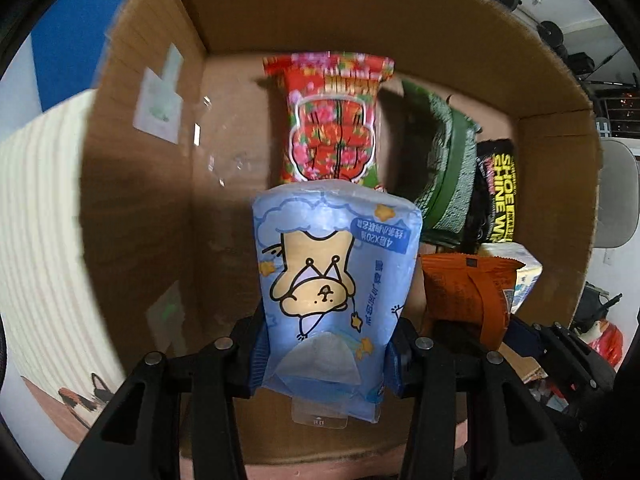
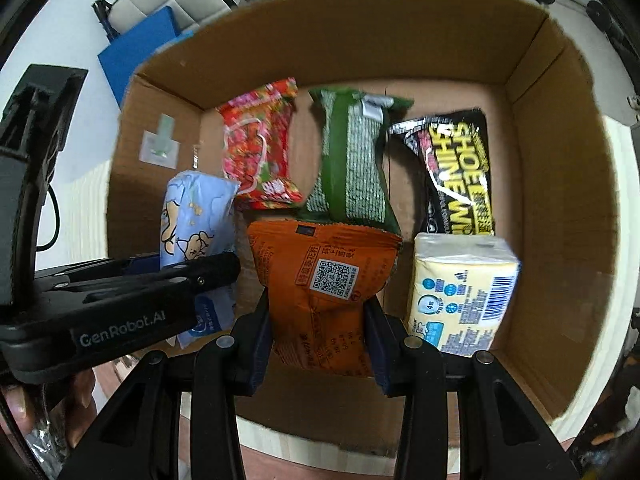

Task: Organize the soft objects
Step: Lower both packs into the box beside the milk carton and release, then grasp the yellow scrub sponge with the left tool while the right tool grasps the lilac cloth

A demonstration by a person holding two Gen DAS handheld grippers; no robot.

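My left gripper (image 1: 325, 364) is shut on a light blue tissue pack with a cartoon dog (image 1: 332, 280) and holds it inside the cardboard box (image 1: 360, 8); the pack also shows in the right wrist view (image 2: 192, 216). My right gripper (image 2: 318, 344) is shut on an orange snack packet (image 2: 324, 284), held in the box beside the blue pack. The orange packet shows in the left wrist view (image 1: 464, 292). The left gripper's body (image 2: 120, 304) crosses the lower left of the right wrist view.
In the box lie a red floral packet (image 2: 260, 148), a green packet (image 2: 352, 160), a black shoe-shine wipes pack (image 2: 456, 168) and a yellow tissue pack (image 2: 460, 292). The box (image 2: 560, 200) stands on a pale ribbed surface (image 1: 40, 220). A blue board (image 2: 136, 52) lies beyond.
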